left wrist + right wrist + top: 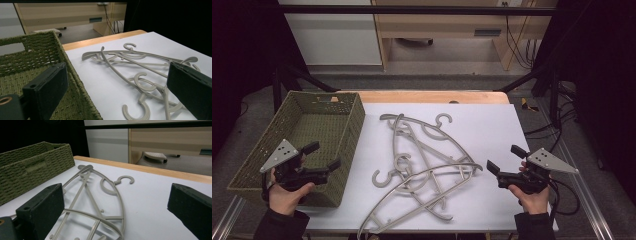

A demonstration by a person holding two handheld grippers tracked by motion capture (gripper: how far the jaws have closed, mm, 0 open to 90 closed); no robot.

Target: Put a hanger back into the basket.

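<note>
White paper covers the counter [492, 125], where tangled grey hangers [427, 170] could drag each other if the left gripper [323, 156] or right gripper [503, 159], fingers apart and empty, lifts one toward the woven basket [287, 125].

Grey floor [447, 67] beyond the desk [432, 96], wooden-edged under a white sheet. Light wooden furniture [452, 22] at the back, beside a white panel [332, 35]. Black cables [519, 42] hanging at the right. Dark frame bar [412, 10] across the top; deep shadow on both sides.
</note>
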